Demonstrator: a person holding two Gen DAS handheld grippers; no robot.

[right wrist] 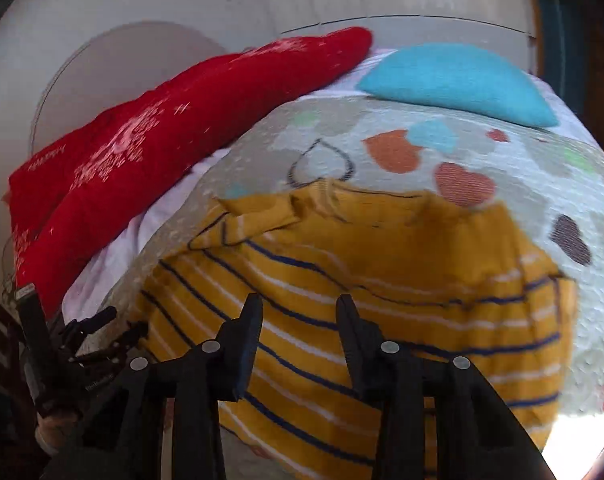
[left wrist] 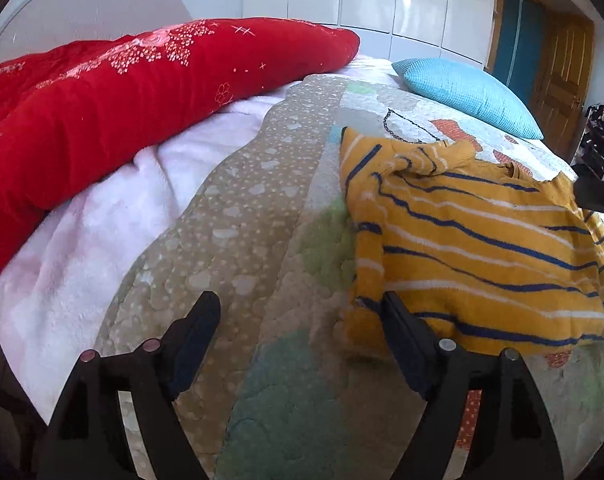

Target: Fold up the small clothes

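On the quilted bedspread (left wrist: 261, 200), both grippers (left wrist: 297, 320) (right wrist: 299, 312) gaped empty; the mustard striped knit shirt (right wrist: 382, 280) risked bunching under a single-layer grasp.

One striped shirt (left wrist: 474, 248) is lying on the bed, at about 3 o'clock in the left wrist view. One red quilt (left wrist: 141, 92) is sitting at 10 o'clock, one blue pillow (left wrist: 466, 92) at 1 o'clock. One pink blanket (left wrist: 101, 216) is showing at 9 o'clock. One patterned bedspread (left wrist: 253, 208) is covering the bed. Two claws are showing: left claw (left wrist: 297, 312) and right claw (right wrist: 299, 312).
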